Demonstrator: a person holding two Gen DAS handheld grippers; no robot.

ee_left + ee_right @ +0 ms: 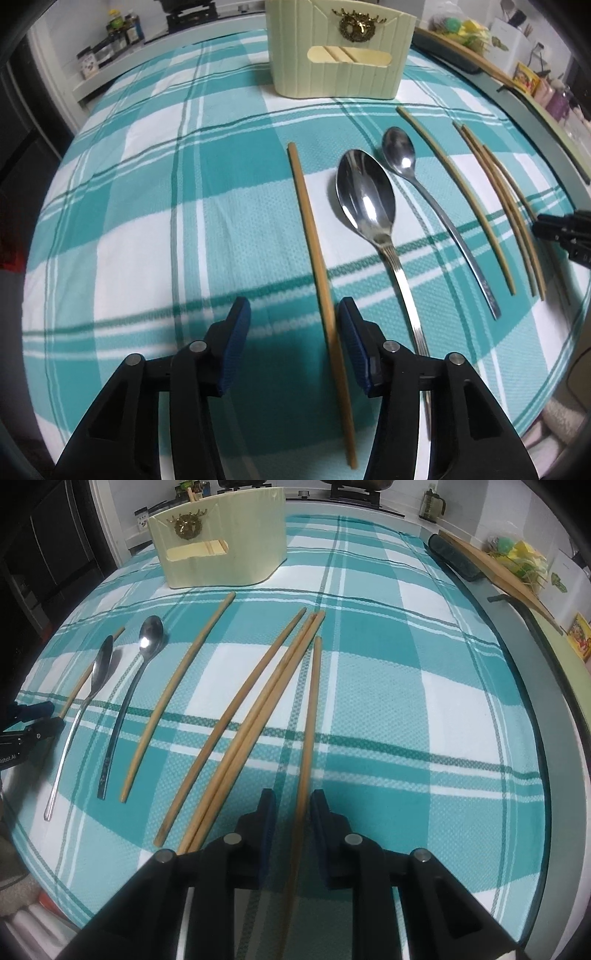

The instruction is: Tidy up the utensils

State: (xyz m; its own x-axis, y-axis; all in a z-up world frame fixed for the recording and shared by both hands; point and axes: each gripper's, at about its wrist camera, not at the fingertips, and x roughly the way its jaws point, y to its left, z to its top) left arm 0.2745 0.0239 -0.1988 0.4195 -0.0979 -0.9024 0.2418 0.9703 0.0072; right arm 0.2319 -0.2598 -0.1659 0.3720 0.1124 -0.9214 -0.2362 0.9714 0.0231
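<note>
Left gripper (291, 314) fingers apart, chopstick (317, 258) beside right pad, right gripper (291, 805) fingers apart astride another chopstick (308, 738), holder (332, 55) beyond spoons (365, 199)

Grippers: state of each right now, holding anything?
Left gripper: open, leftmost chopstick between its jaws, not clamped.
Right gripper: open, rightmost chopstick between its jaws, not clamped.

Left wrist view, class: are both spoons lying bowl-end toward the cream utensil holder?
Yes: the large spoon and small spoon both point their bowls toward the holder.
</note>
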